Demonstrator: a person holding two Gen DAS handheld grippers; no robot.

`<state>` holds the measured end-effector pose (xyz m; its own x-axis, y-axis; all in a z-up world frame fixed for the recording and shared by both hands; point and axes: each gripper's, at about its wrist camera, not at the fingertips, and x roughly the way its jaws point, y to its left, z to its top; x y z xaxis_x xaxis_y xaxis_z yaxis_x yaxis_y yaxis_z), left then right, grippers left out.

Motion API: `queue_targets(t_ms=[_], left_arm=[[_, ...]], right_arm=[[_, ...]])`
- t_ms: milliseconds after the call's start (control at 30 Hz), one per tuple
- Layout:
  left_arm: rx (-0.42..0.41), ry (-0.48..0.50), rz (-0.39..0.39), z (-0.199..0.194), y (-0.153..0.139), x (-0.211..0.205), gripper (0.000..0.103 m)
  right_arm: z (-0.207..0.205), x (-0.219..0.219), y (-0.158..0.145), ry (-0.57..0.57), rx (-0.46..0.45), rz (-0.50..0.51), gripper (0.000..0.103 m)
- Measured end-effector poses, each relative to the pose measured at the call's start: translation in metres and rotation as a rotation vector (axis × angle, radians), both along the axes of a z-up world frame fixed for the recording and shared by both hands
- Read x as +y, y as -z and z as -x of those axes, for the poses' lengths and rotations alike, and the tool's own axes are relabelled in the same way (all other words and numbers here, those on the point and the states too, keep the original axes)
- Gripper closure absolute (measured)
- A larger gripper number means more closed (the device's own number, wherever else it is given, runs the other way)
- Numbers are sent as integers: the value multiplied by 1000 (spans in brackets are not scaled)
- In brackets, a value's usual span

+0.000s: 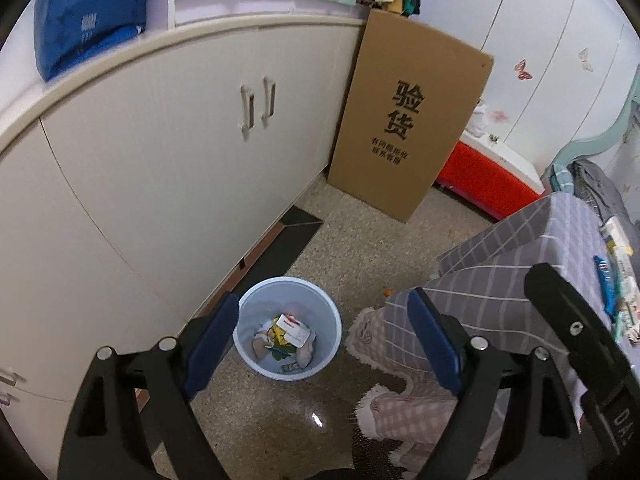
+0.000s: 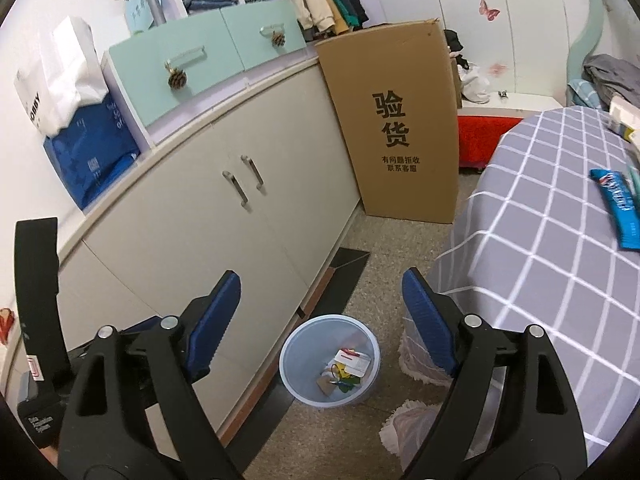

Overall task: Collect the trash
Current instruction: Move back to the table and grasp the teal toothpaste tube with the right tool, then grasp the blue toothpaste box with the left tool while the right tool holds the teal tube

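A pale blue trash bin [image 1: 256, 304] stands on the floor by the cabinet, with a white and red box [image 1: 294, 326] and other scraps inside. My left gripper [image 1: 324, 344] is open and empty, held above the bin. My right gripper [image 2: 320, 320] is open and empty, higher up over the same bin [image 2: 296, 344]. A blue wrapper [image 2: 618, 200] lies on the checked tablecloth [image 2: 540, 264] to the right; it also shows in the left wrist view [image 1: 606, 284]. More packets [image 1: 618, 240] lie near it.
A white cabinet [image 1: 160, 168] runs along the left. A tall cardboard box [image 1: 408, 128] leans at its far end, with a red box [image 1: 480, 180] behind it. Pink fringed cloths [image 1: 384, 340] lie on the floor beside the table.
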<state>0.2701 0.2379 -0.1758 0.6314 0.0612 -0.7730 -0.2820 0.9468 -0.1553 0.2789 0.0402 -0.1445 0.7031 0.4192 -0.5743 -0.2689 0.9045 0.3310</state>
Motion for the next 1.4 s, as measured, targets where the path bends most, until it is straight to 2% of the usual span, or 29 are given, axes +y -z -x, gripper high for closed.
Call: queue_targets(t_ms=[200, 367, 500, 600, 800, 833, 867, 900, 933, 1000, 1167, 1333, 1400], left_arm=[[-46, 77, -34, 10, -28, -43, 19], [-72, 162, -56, 10, -46, -92, 19], [-83, 240, -67, 6, -54, -132, 19], [-72, 286, -60, -1, -55, -159, 19], [-35, 359, -38, -13, -55, -198, 19], [-29, 367, -43, -15, -55, -205, 19], [-23, 373, -52, -17, -55, -211, 19], [-19, 376, -60, -19, -55, -216, 19], [-16, 378, -64, -20, -54, -220, 19], [-9, 383, -69, -25, -53, -228, 19], [3, 404, -95, -36, -48, -248, 19], [19, 446, -95, -51, -41, -276, 19], [26, 473, -103, -58, -37, -292, 19]], right_arm=[[16, -38, -25, 52, -33, -5, 21], [21, -99, -41, 122, -16, 19, 21], [21, -146, -41, 169, 21, 50, 23], [17, -173, -34, 188, 68, 69, 41], [-7, -208, -10, 201, 184, 144, 44], [-11, -210, -6, 186, 202, 140, 48], [-14, -212, -3, 176, 215, 133, 53], [-18, -213, 0, 166, 230, 136, 66], [-21, -214, 3, 156, 241, 142, 72], [-25, -220, 6, 136, 248, 117, 78], [-20, -239, -2, 144, 200, 75, 78], [-18, -265, -8, 157, 166, -19, 78], [-18, -273, -7, 177, 149, -16, 78]])
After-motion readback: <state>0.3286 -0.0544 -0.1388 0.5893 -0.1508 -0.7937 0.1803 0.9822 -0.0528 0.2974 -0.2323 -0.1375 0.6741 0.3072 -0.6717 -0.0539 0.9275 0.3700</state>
